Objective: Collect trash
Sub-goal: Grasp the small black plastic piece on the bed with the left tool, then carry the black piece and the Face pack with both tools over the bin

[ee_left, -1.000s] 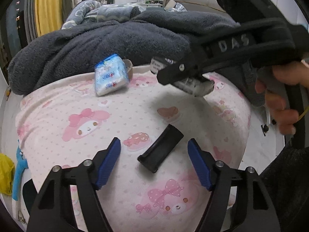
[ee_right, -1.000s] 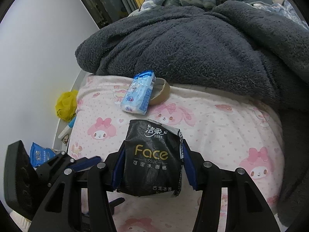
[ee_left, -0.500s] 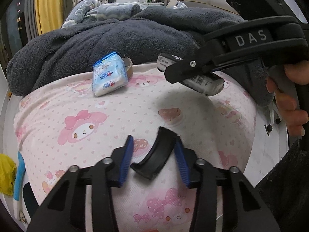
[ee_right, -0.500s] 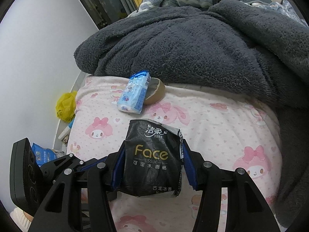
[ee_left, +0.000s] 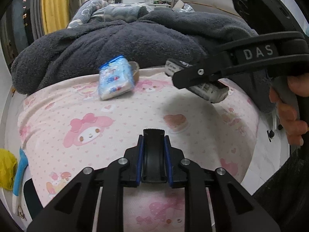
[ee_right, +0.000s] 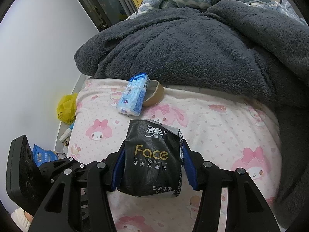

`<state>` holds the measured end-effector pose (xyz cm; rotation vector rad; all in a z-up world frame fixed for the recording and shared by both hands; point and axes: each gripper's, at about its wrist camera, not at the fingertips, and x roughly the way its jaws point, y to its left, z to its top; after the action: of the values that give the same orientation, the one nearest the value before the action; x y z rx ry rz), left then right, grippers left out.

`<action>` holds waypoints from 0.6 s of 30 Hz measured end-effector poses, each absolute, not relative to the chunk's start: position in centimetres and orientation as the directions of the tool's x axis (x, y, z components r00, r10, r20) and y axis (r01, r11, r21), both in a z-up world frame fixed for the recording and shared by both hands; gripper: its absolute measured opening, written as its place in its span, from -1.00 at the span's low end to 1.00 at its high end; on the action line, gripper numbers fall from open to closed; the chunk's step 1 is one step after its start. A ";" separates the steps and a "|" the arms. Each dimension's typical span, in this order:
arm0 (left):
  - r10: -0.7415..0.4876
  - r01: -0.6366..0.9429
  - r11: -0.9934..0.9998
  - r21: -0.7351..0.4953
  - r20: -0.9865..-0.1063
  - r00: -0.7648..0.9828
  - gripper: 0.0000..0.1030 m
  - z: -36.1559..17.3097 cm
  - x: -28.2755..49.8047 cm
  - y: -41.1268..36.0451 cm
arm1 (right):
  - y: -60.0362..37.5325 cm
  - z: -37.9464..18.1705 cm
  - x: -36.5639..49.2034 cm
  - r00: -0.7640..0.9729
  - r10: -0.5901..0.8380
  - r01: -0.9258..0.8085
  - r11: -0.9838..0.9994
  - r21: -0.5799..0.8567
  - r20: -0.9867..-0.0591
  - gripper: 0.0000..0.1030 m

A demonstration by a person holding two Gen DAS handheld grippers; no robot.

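Observation:
My left gripper [ee_left: 154, 145] is shut on a curved black plastic piece [ee_left: 154, 154] and holds it just above the pink cartoon bedsheet [ee_left: 96, 145]. My right gripper [ee_right: 153, 154] is shut on a black "Face" tissue pack [ee_right: 152, 160] above the sheet; it also shows in the left wrist view [ee_left: 207, 92], held at the right. A blue and white tissue pack [ee_left: 114, 81] lies on the sheet at the edge of the dark blanket, also in the right wrist view [ee_right: 133, 97]. A brown cardboard ring [ee_right: 154, 94] lies against it.
A thick dark grey blanket [ee_right: 193, 44] is heaped across the far side of the bed. A yellow bag [ee_right: 66, 110] and a blue packet [ee_right: 43, 154] lie on the floor to the left of the bed. A white wall [ee_right: 38, 48] stands at the left.
My left gripper has closed on the black plastic piece, which lay loose on the sheet between the open fingers a second ago, and turned it in line with the fingers. The right gripper has kept its hold.

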<state>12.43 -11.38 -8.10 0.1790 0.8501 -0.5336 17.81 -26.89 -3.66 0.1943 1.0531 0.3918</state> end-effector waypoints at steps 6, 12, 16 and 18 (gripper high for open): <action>-0.332 0.445 0.894 -0.059 -0.754 0.567 -0.58 -7.7 12.8 -9.6 | -26.1 -4.1 18.2 0.440 0.431 -0.231 0.902 0.364 -0.788 0.05; -0.291 0.359 0.930 -0.074 -0.744 0.601 -0.58 -7.1 13.6 -7.2 | -24.2 -3.3 18.4 0.453 0.442 -0.286 0.895 0.343 -0.775 0.05; -0.266 0.309 0.948 -0.081 -0.737 0.621 -0.58 -6.7 14.1 -5.7 | -23.8 -3.1 18.6 0.458 0.451 -0.295 0.890 0.347 -0.766 0.05; -0.253 0.287 0.954 -0.084 -0.736 0.628 -0.58 -6.6 14.3 -4.9 | -23.5 -2.9 18.8 0.463 0.459 -0.301 0.886 0.353 -0.758 0.05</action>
<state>14.28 -4.92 -6.64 0.0429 0.8366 -0.3099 18.75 -23.54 -2.89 0.1784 0.9850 0.4704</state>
